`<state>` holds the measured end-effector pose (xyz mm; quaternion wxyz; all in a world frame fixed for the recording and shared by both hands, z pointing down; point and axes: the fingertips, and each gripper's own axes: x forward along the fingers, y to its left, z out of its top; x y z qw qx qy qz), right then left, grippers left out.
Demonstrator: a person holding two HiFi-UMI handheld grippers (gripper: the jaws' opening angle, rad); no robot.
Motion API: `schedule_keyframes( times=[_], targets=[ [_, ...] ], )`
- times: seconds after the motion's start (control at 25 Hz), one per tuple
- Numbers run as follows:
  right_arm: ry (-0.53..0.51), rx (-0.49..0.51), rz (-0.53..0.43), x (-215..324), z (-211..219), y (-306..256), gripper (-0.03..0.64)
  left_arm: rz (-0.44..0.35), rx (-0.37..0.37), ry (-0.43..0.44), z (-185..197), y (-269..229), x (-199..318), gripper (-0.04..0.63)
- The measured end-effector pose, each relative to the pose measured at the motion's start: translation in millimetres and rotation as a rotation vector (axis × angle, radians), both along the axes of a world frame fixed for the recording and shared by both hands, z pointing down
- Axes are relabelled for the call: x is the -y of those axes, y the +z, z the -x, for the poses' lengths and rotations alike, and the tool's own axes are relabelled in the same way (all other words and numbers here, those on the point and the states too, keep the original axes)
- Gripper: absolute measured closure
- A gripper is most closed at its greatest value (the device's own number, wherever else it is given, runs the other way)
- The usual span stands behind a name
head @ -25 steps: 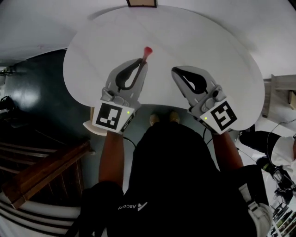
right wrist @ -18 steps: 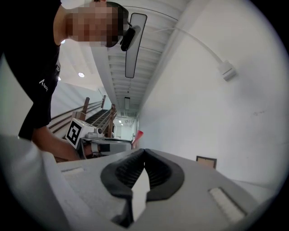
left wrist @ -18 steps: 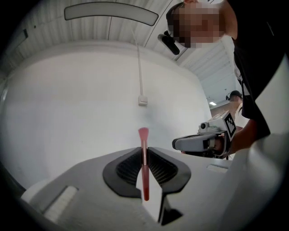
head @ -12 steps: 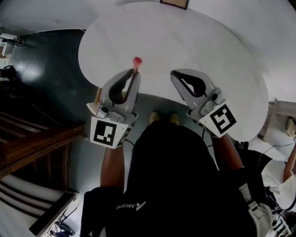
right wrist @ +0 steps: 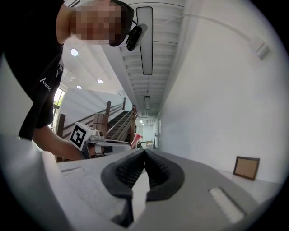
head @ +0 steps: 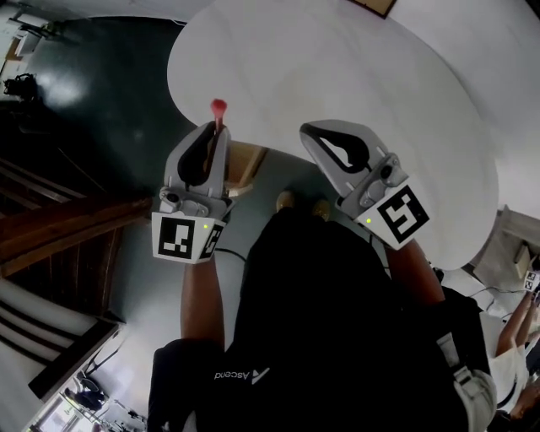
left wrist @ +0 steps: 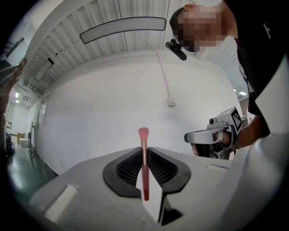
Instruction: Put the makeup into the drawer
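Dark green glossy floor (head: 101,93) fills the far left of the head view, with brown wooden stair rails (head: 59,245) below it. Nothing for me there.

Moving across, here's my left gripper (head: 215,128), grey-bodied with black ribbed pads, held out past the rim of the round white table (head: 354,76). Its jaws are clenched on the slim pink makeup brush (head: 218,106). In the left gripper view the brush (left wrist: 144,169) stands upright between the pads. Its flat pink head pokes out above the tips and the tail of the handle runs back towards me. So the makeup is in the air, in my grasp, not in any drawer yet.

It looks feather-light, with a thin stiff handle that is smooth enough to swivel or slide. I'd keep the pinch on the handle and stay off the soft bristles, which would only splay.

Just right of that gripper, a tan wooden box-like piece (head: 247,160) peeks from under the table's edge. It may be the drawer, but I can't tell.

Further right, my right gripper (head: 308,131) hovers over the tabletop. The right gripper view shows its pads pressed together with nothing between them.

Far top right, a small brown picture frame (head: 371,5) sits at the table's far edge.
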<state>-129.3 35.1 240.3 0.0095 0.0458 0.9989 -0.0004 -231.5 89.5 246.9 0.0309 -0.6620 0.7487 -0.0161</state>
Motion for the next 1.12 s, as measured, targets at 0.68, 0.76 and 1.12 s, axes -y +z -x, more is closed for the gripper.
schedule_keyframes(
  times=[0.68,0.76,1.12],
  targets=[
    [-0.118,-0.096,0.014,-36,49,46,0.614,0.284,0.004,-0.02,52,101,-47,0.541],
    [-0.125,-0.11,0.018,-38,51,51,0.614,0.324,0.028,0.031,49,112,-46,0.541],
    [-0.115,-0.16,0.042,-36,50,78,0.614,0.546,0.18,0.297,31,178,-41,0.541]
  ],
)
